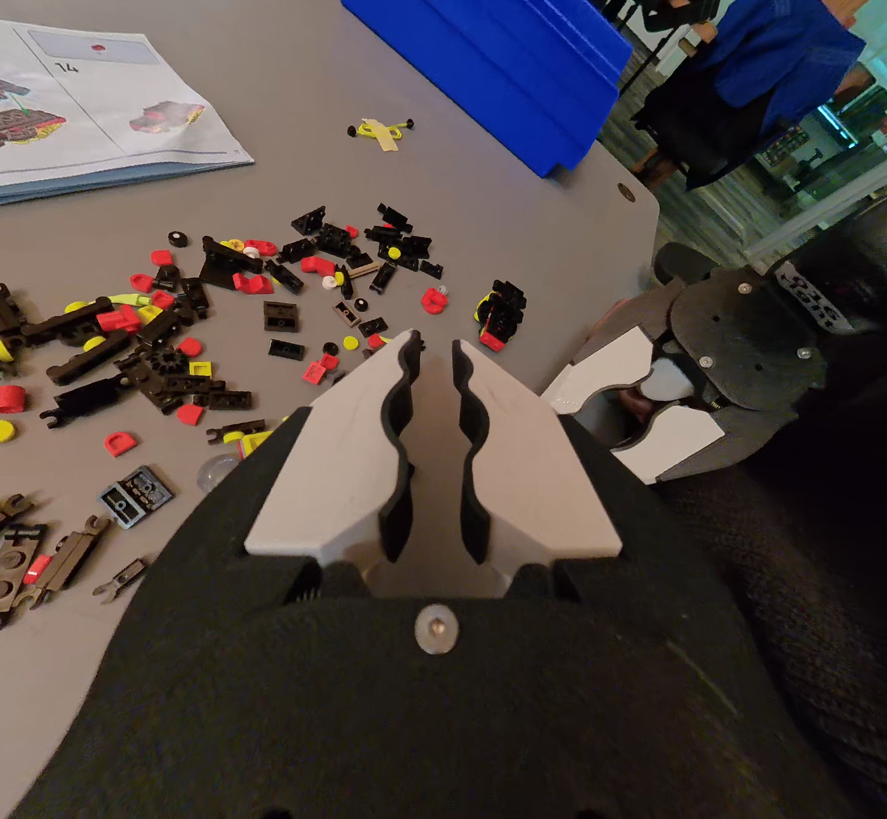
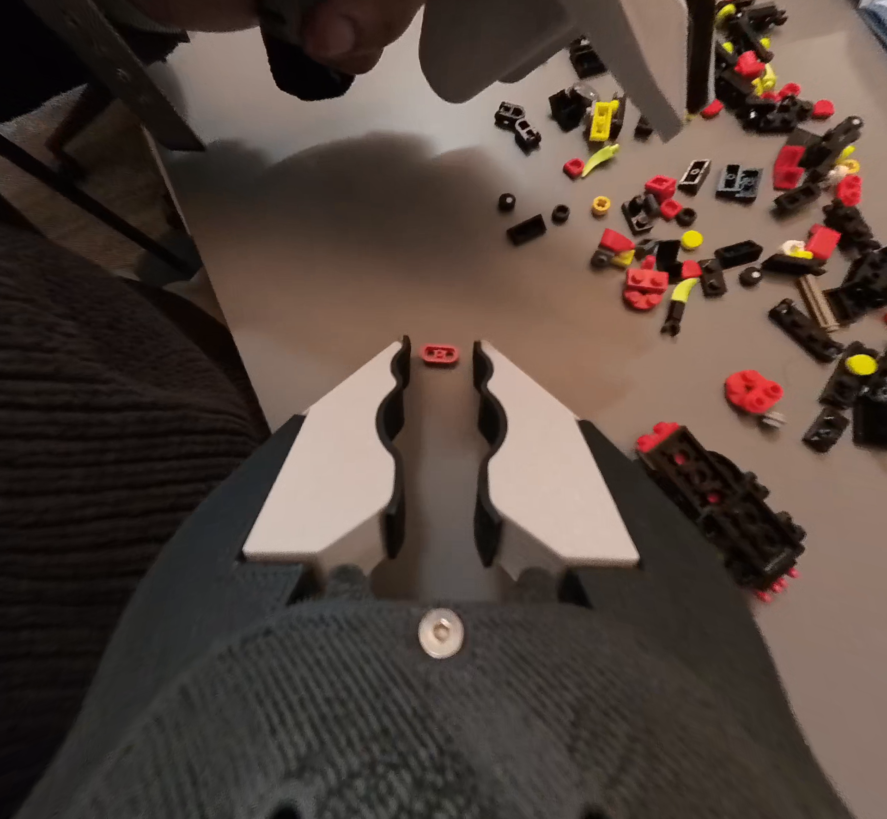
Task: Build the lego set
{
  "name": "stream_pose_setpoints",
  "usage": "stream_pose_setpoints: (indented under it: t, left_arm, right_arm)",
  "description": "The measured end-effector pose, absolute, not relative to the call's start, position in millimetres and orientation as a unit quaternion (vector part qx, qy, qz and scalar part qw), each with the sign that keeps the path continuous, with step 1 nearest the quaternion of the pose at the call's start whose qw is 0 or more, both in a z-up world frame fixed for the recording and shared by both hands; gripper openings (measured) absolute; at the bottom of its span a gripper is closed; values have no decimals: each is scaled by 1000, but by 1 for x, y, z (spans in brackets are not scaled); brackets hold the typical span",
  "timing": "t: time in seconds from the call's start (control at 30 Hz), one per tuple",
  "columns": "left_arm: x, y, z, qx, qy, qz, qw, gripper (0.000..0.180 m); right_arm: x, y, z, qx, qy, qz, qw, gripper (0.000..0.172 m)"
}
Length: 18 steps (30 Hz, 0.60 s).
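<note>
Nearest to us in the right wrist view, the right gripper [image 2: 440, 349] hangs over bare grey tabletop [image 2: 365, 268], its 2 white fingers with wavy black pads [image 2: 402, 364] standing a narrow way apart. Between the tips lies a small red oval plastic plate with 2 holes [image 2: 439, 356]; we see a gap on each side of it, so the pads do not press it, though the picture is slightly blurred there. Just to the right sits a black brick assembly with red pegs [image 2: 720, 503], and beyond it a scatter of loose red, black and yellow bricks [image 2: 696, 239].

From the left wrist view, the left gripper [image 1: 436, 344] holds its jaws a little apart, narrower than the other pair, with only grey tabletop showing between them. A tiny black piece sits at the left fingertip's edge; we cannot tell whether it touches. Closest ahead on the right stands a small black, red and yellow built block [image 1: 499, 316], and to the left spreads the brick pile. Farther back lie an open instruction booklet with pale blue pages [image 1: 110, 100], a blue plastic bin [image 1: 480, 37], and a yellow-green axle piece stuck with beige tape [image 1: 381, 130].
</note>
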<state>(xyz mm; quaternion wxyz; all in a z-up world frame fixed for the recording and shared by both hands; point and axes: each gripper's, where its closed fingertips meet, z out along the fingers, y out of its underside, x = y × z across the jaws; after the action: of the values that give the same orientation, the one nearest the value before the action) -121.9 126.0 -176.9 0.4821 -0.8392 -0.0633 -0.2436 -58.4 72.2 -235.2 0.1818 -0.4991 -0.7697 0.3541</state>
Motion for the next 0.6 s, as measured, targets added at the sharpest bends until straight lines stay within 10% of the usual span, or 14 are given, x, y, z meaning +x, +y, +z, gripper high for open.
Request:
stream_pose_setpoints:
  t: [0.6]
  left_arm:
    - [-86, 145, -193, -853, -24, -255, 455, 33]
  right_arm:
    - [-41, 187, -176, -338, -817, 399, 244, 13]
